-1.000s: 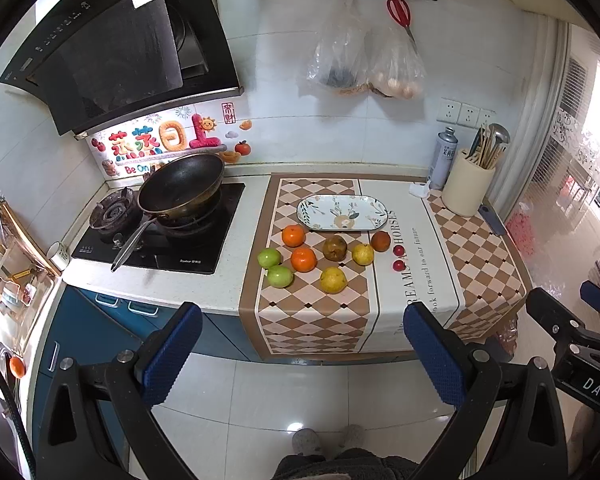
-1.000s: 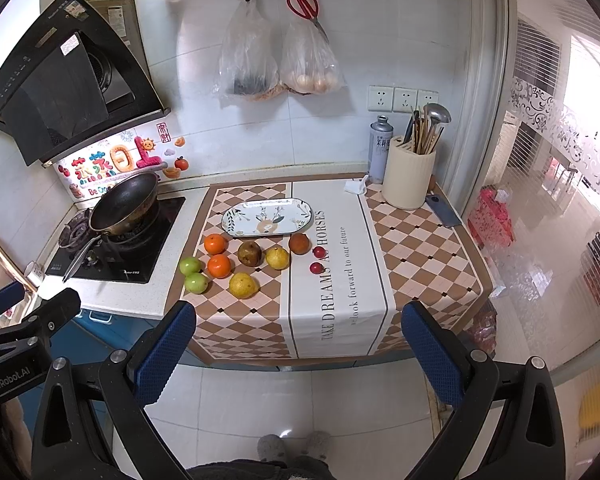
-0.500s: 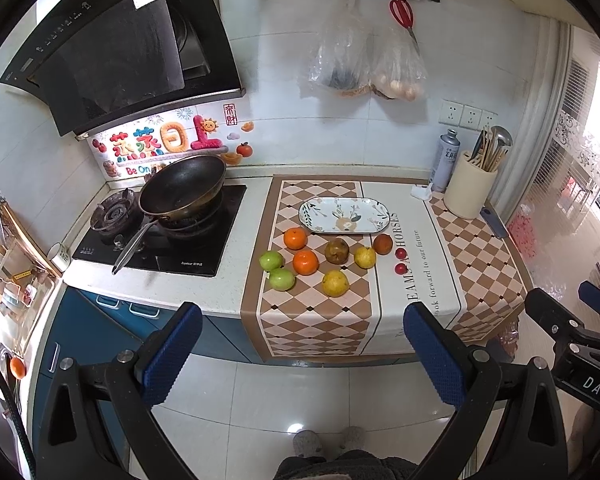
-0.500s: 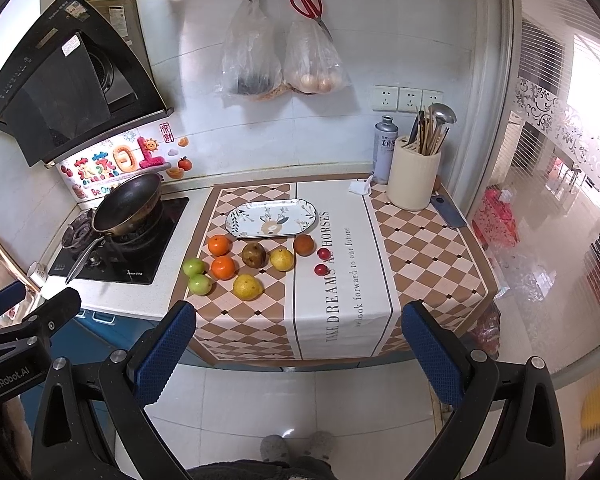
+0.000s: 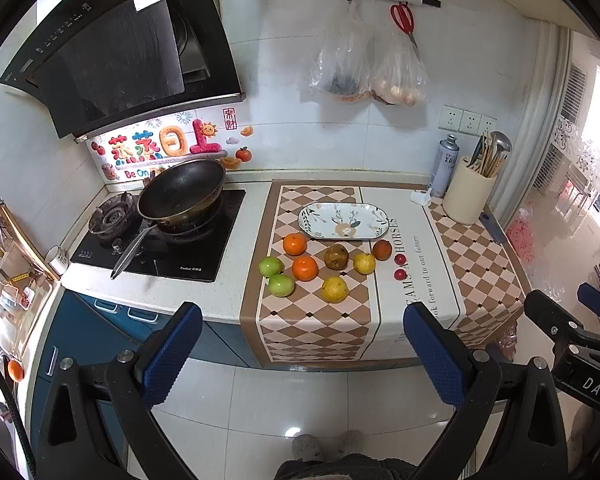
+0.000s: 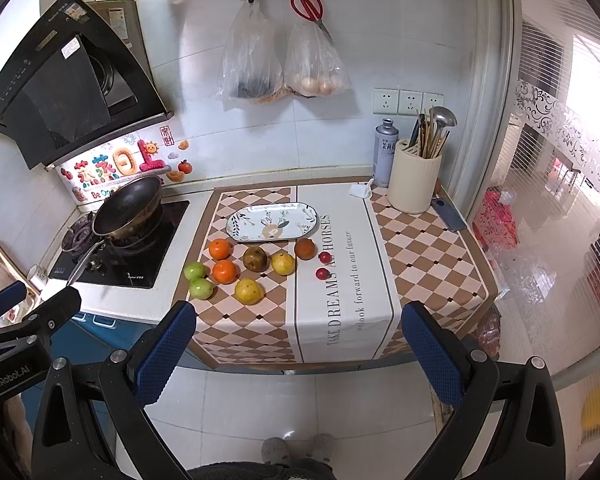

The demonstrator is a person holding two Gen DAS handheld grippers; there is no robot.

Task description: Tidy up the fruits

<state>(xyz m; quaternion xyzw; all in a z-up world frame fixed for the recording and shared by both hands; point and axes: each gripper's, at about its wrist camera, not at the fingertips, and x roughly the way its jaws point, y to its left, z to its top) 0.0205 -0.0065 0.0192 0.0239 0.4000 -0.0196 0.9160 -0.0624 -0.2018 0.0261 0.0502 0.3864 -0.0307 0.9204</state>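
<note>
Loose fruit lies on a checkered cloth [image 5: 320,328] on the counter: two oranges [image 5: 305,268], two green apples [image 5: 281,285], two yellow fruits [image 5: 334,289], a brown pear [image 5: 336,257], a reddish-brown fruit [image 5: 382,249] and two small red cherries [image 5: 399,274]. Behind them sits an empty oval patterned plate [image 5: 344,221] [image 6: 272,222]. My left gripper [image 5: 302,356] is open and empty, held back from the counter edge over the floor. My right gripper [image 6: 296,354] is likewise open and empty, in front of the counter. The oranges [image 6: 224,271] and cherries [image 6: 321,273] show in the right wrist view too.
A wok [image 5: 182,196] sits on the stove [image 5: 156,244] left of the cloth. A utensil holder [image 5: 469,196], a spray can [image 5: 444,166] and a dark flat object [image 6: 448,216] stand at the back right. Bags [image 5: 364,68] and scissors hang on the wall. Tiled floor [image 5: 292,400] lies below.
Both grippers have edged slightly nearer the counter, so the fruit looks a little larger. Nothing on the counter has moved.
</note>
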